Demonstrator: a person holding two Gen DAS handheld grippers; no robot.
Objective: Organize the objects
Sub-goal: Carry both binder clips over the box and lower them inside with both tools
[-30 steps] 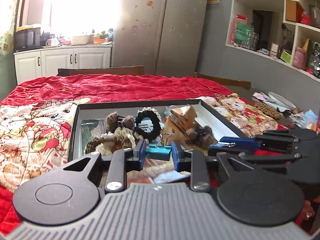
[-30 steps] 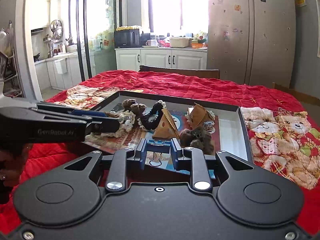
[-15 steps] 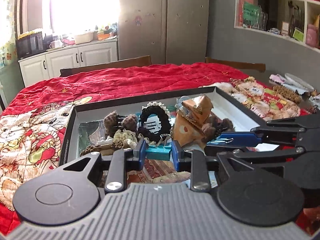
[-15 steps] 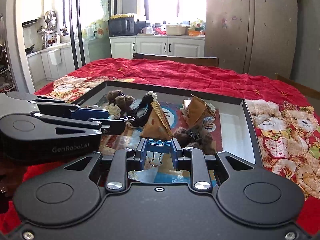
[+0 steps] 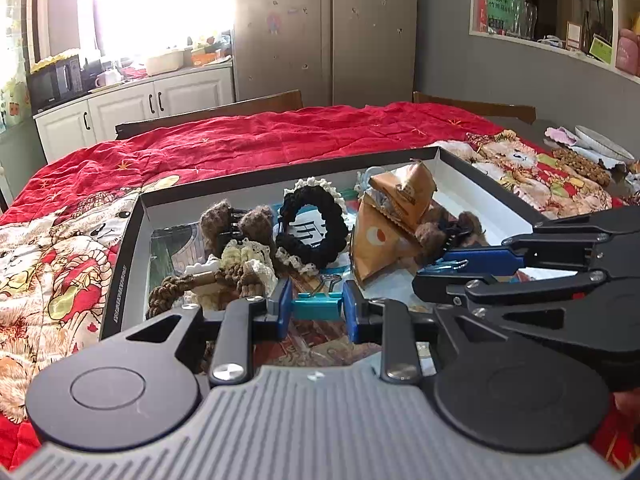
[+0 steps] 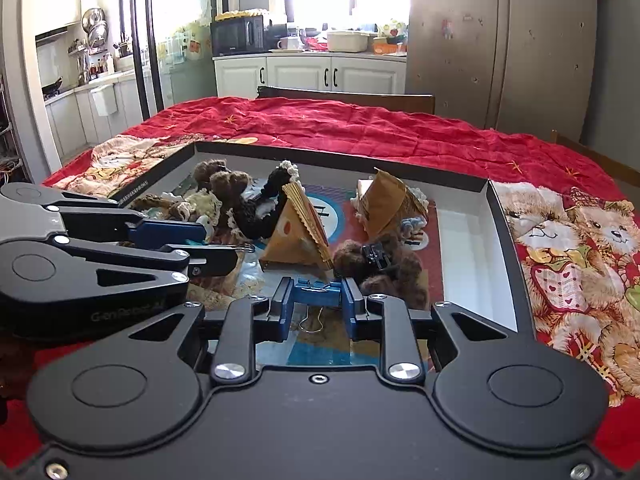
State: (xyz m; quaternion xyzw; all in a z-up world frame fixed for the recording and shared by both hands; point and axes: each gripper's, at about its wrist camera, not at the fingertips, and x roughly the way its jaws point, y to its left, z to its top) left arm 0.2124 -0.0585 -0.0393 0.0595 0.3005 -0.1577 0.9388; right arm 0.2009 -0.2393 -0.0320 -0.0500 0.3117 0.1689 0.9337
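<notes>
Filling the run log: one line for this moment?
left gripper: shut on teal binder clip | right gripper: shut on blue binder clip | both over tray

Both hand-held grippers — left (image 5: 316,307), right (image 6: 316,295) — clamped, side by side

The right gripper (image 5: 452,268) runs off the right edge of the left wrist view, its far body cut away. In the right wrist view, 1 brown hair clip (image 6: 380,268) is partly hidden behind the blue binder clip (image 6: 316,294).

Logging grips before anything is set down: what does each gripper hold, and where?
Left gripper: teal metal binder clip, by its body's ends. Right gripper: blue metal binder clip, likewise.
</notes>
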